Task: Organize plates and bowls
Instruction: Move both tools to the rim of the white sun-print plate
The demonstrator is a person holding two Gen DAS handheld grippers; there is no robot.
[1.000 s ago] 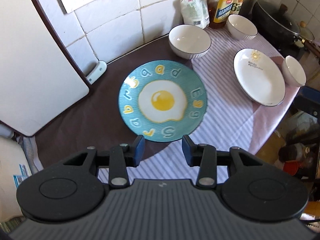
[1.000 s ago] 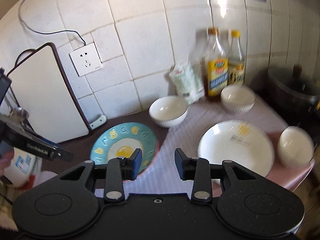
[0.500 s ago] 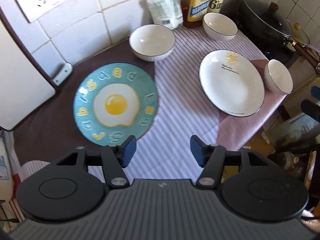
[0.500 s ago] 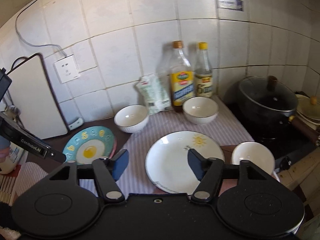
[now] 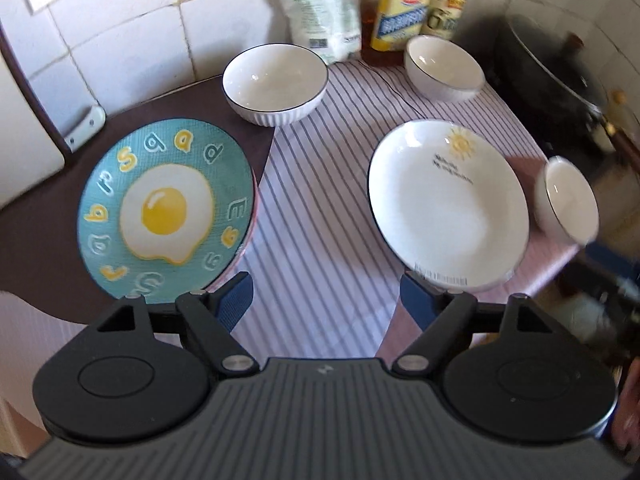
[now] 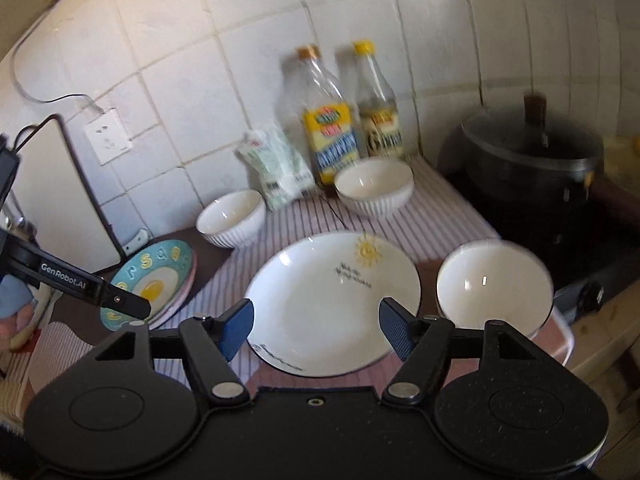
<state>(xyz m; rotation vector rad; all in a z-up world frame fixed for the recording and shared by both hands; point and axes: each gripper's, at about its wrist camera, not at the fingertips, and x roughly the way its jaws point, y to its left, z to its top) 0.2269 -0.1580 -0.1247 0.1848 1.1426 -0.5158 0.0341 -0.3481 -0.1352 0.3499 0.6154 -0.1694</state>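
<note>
Overhead, left gripper [image 5: 326,303] jaws opening, empty; right gripper [image 6: 316,326] spread, empty, over purple-striped cloth [image 5: 320,208] on white-tiled wall [image 6: 180,80] counter.

Two bottles [image 6: 332,132] against tiled wall, white packet [image 6: 276,168], lidded black pot [image 6: 532,148], wall socket [image 6: 107,136]

Glossy glazed white plate [image 6: 320,300], matt striped cloth [image 5: 320,216], ribbed blue pads [image 5: 236,300] on tongs.

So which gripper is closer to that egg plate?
The left. The left gripper, jaws opening and empty, hovers at the egg plate's near edge, its left finger over the rim. The right gripper is further right, open over the white plate.
</note>
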